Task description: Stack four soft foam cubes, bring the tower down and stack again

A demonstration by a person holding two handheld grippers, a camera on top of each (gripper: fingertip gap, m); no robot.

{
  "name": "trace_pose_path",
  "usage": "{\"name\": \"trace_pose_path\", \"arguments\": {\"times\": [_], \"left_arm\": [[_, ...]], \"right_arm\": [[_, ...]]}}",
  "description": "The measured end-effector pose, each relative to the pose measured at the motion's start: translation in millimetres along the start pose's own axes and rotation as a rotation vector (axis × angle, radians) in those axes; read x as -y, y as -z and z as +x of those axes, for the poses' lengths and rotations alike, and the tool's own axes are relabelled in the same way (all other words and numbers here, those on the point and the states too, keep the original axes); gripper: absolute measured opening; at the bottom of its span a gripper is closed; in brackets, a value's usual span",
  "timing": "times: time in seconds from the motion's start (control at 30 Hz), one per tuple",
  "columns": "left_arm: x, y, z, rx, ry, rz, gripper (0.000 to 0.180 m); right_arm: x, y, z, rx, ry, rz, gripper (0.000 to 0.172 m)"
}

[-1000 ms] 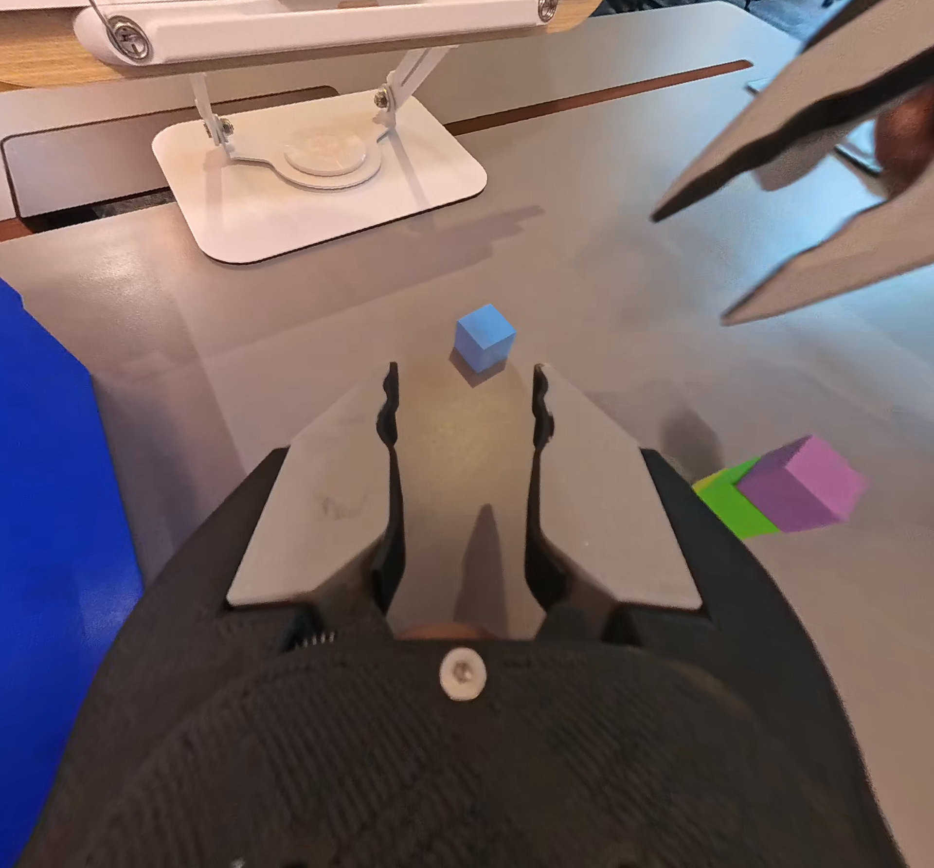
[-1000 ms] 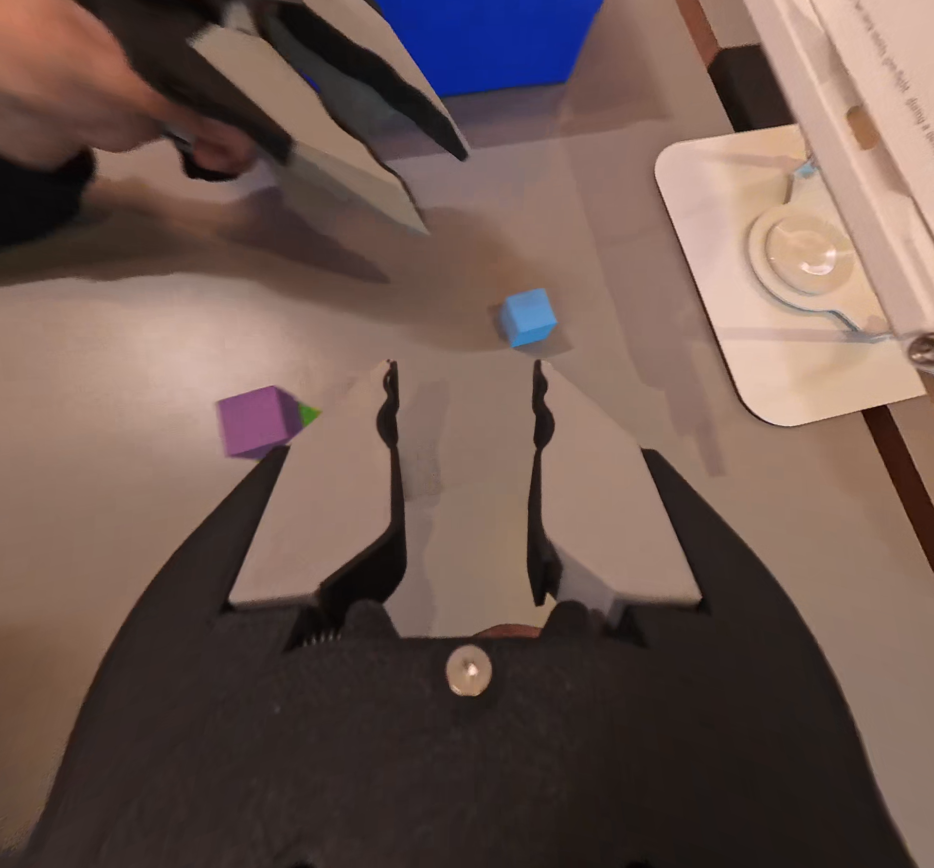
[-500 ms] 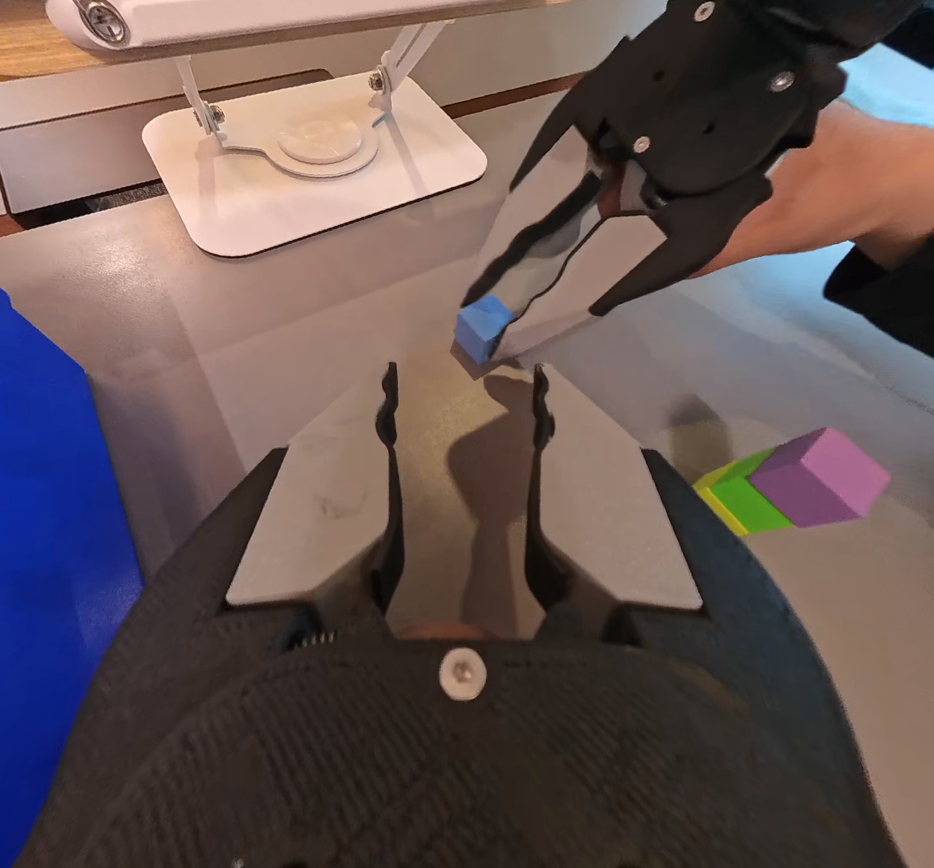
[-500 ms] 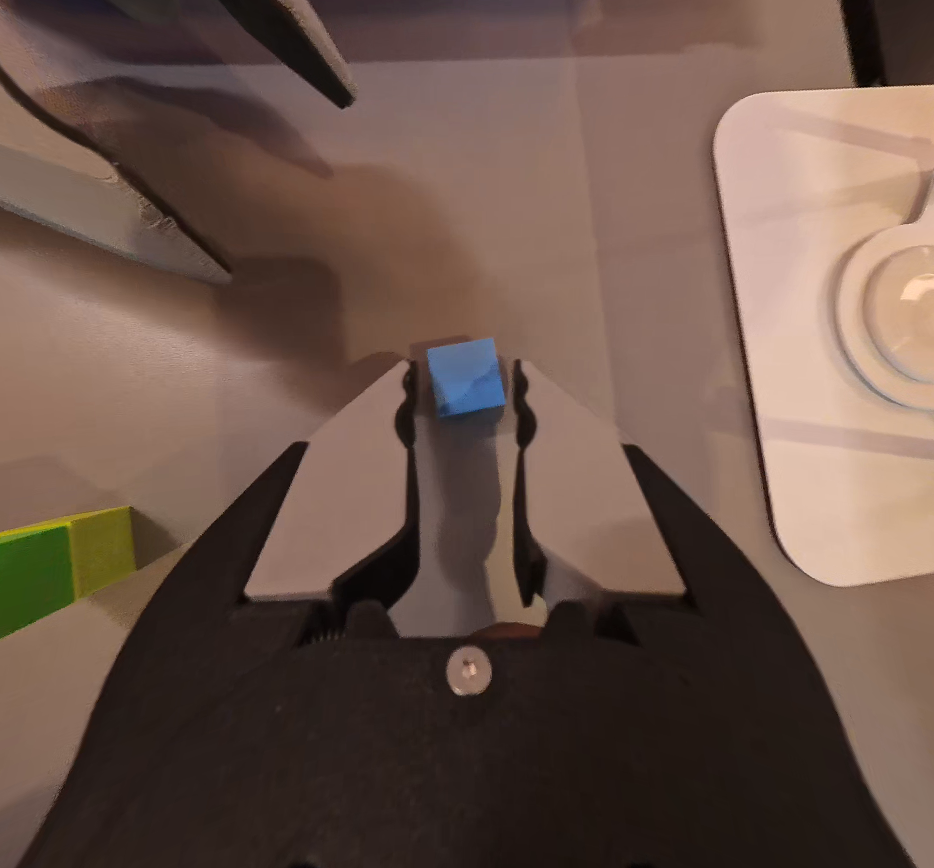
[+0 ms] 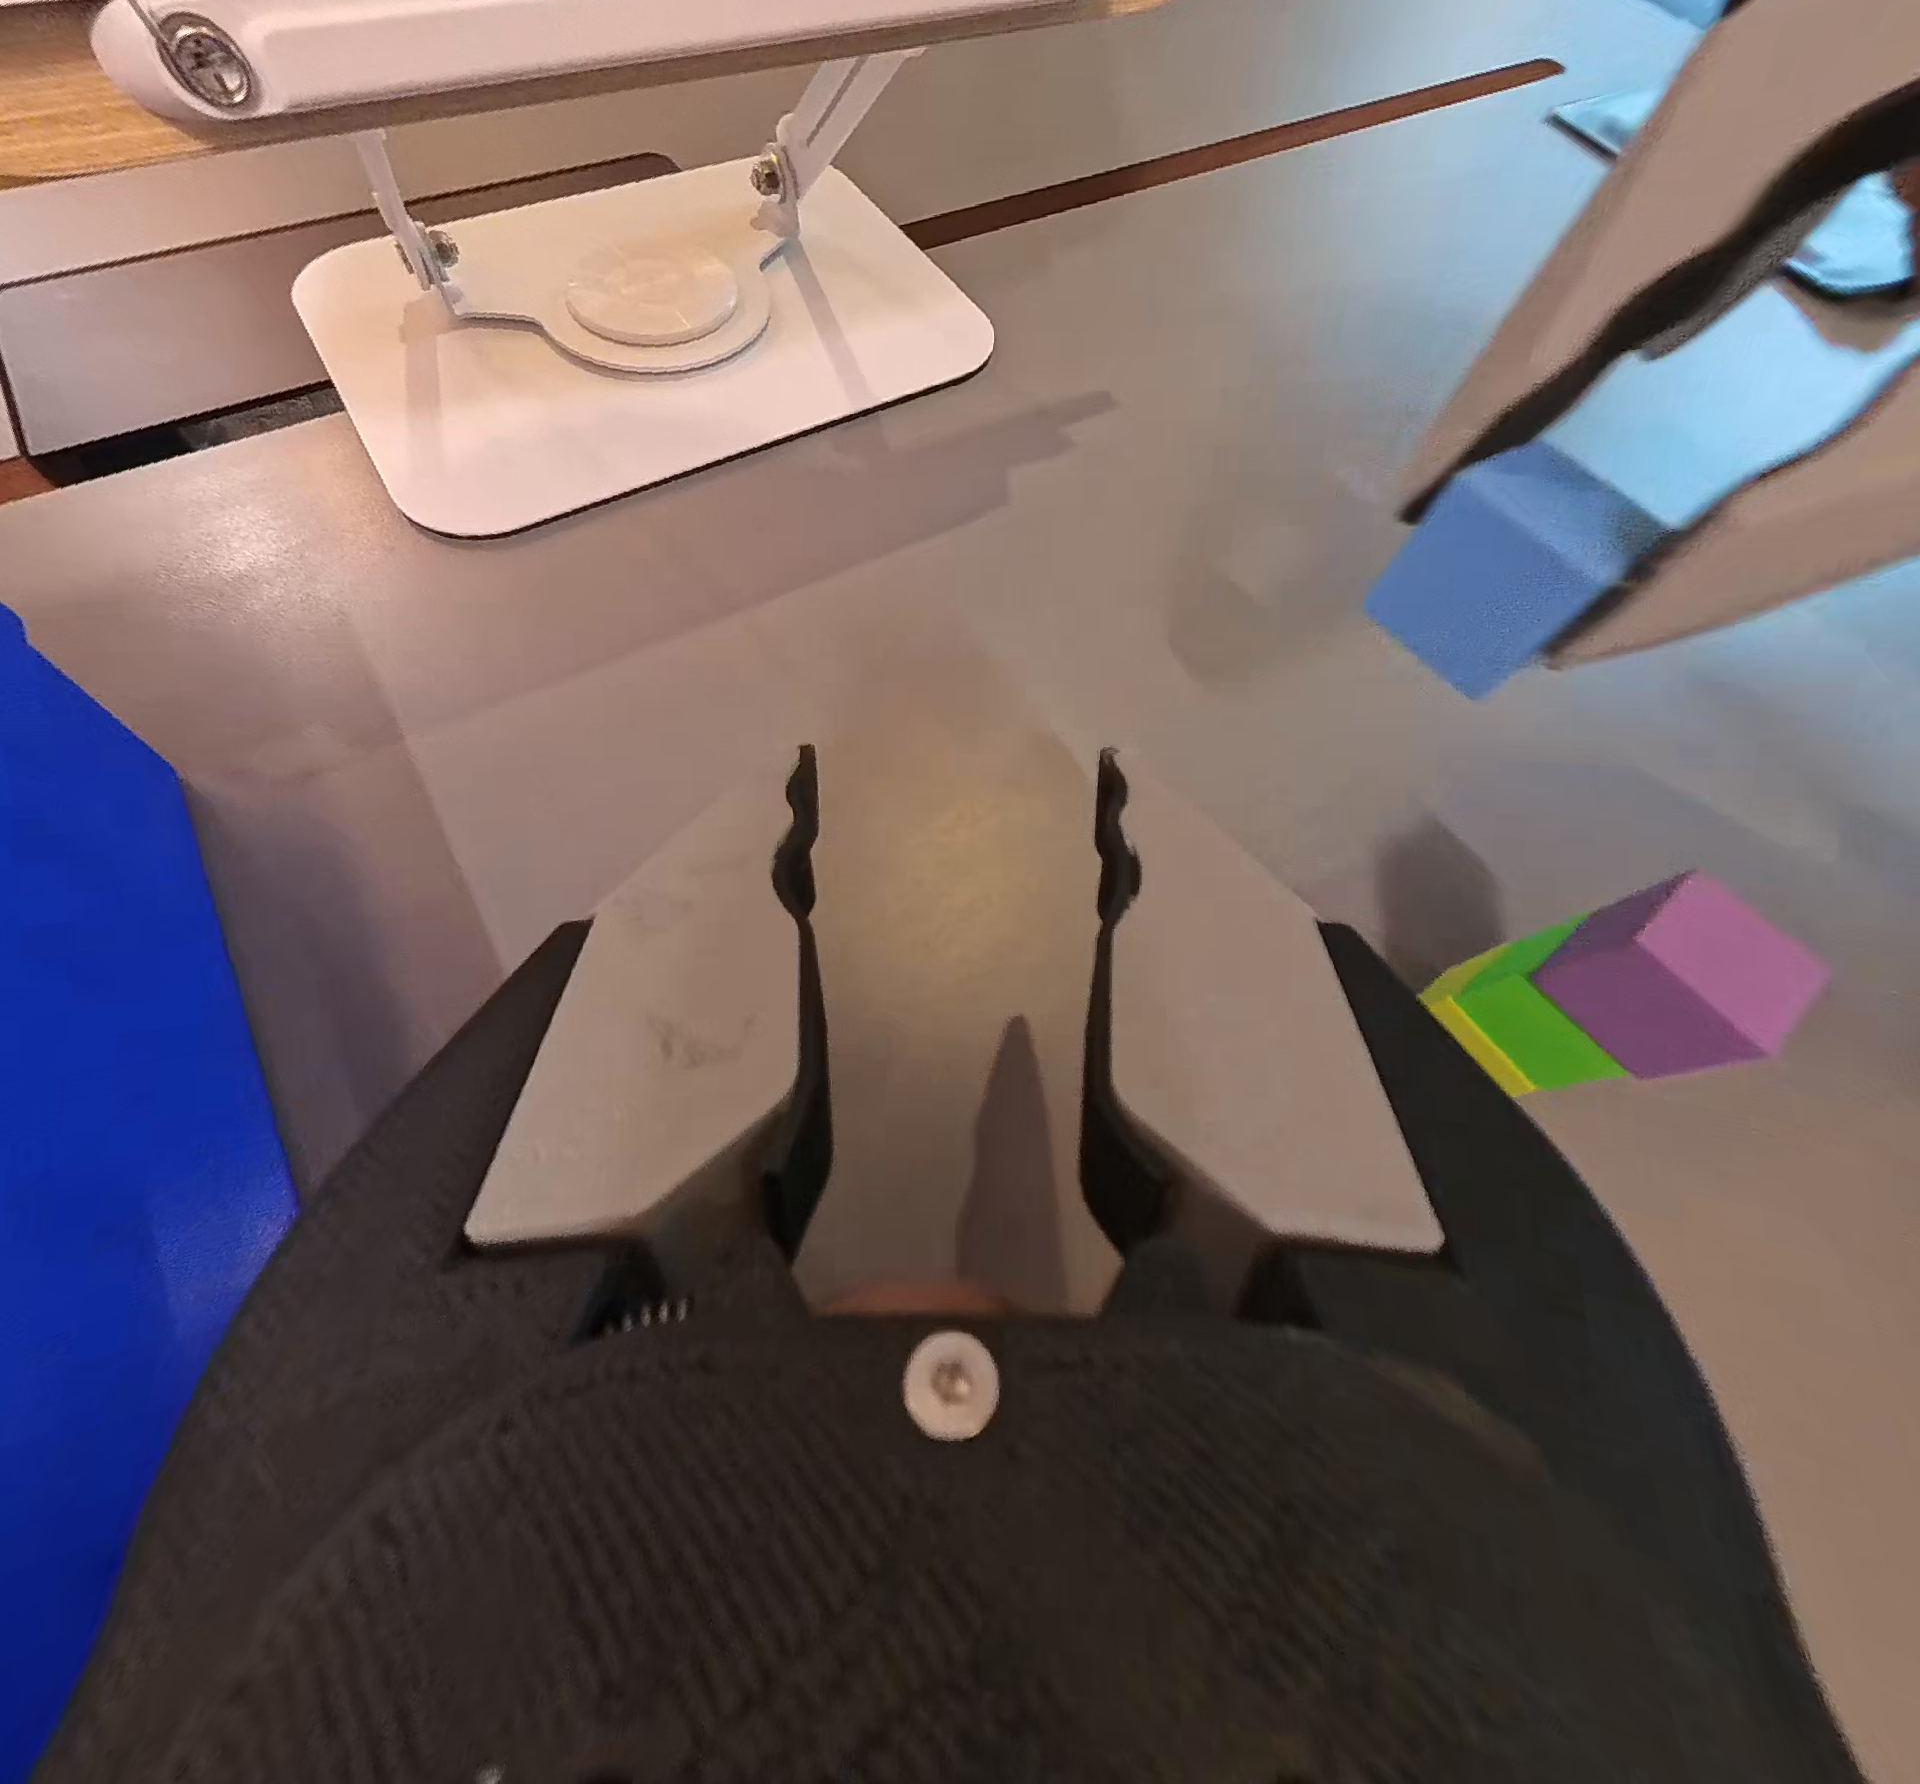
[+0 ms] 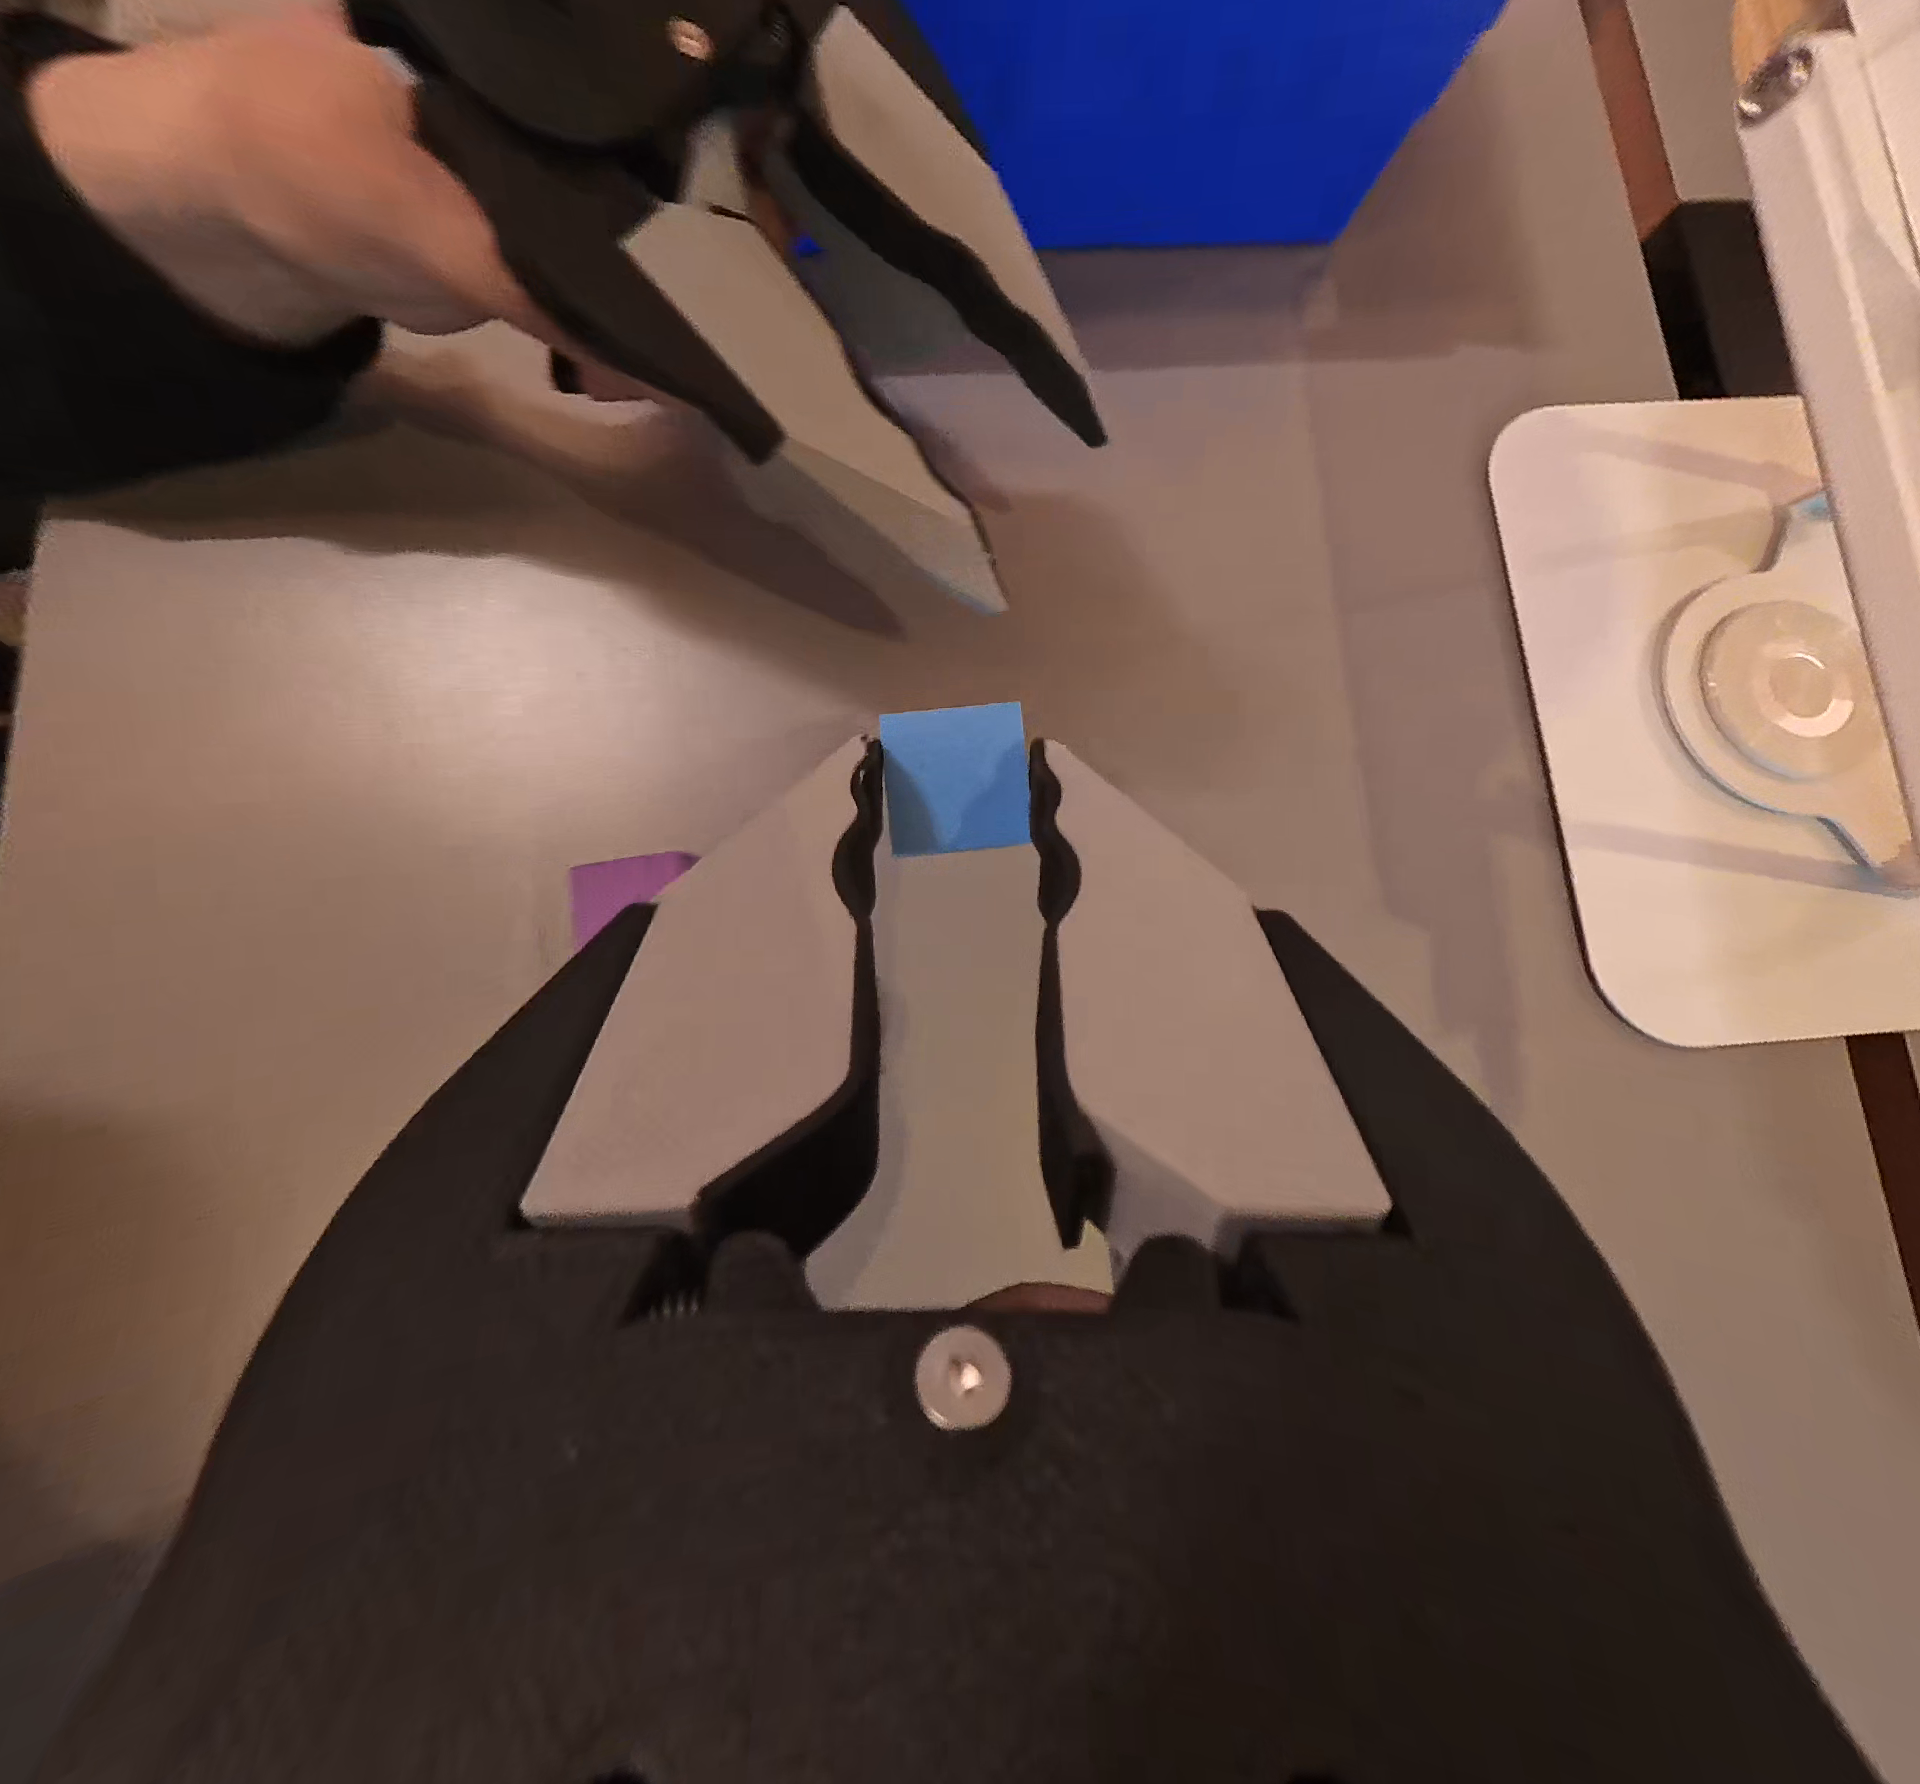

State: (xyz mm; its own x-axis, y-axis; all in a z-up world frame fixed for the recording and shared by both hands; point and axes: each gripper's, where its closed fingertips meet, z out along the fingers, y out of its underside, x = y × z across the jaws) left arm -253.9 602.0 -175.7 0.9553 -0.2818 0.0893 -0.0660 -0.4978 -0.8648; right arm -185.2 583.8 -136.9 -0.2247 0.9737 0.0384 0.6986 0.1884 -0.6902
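Note:
My right gripper [image 6: 951,763] is shut on a blue foam cube [image 6: 954,778], with both pads pressed on its sides. The left wrist view shows it [image 5: 1496,581] lifted above the grey table at the right, between the right gripper's fingers [image 5: 1662,363]. My left gripper [image 5: 954,778] is open and empty over bare table. A purple cube [image 5: 1683,981] sits on a green cube [image 5: 1527,1028], with a yellow cube [image 5: 1460,1038] under them, at the right. The purple cube [image 6: 623,887] shows left of my right finger.
A white stand with a flat base [image 5: 644,363] holds a sheet at the back of the table. A blue bin [image 6: 1174,41] stands at the left side and shows in the left wrist view [image 5: 94,1111]. A person's hand [image 6: 239,176] holds the left gripper.
My right gripper came down to the blue cube, closed on it and lifted it off the table toward the right. My left gripper has stayed open and nearly still.

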Motion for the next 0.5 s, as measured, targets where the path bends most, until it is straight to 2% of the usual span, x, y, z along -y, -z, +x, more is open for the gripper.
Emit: {"name": "trace_pose_path", "arguments": {"times": [0.23,0.5], "left_arm": [[-1.1,-0.7,0.6,0.001,-0.003,-0.002,0.052],[-3.1,-2.2,-1.4,0.001,0.003,-0.008,0.052]], "right_arm": [[-8.7,7.8,-47.9,0.016,0.121,-0.129,0.025],[-21.3,3.0,-65.8,0.026,0.138,-0.174,0.025]]}}
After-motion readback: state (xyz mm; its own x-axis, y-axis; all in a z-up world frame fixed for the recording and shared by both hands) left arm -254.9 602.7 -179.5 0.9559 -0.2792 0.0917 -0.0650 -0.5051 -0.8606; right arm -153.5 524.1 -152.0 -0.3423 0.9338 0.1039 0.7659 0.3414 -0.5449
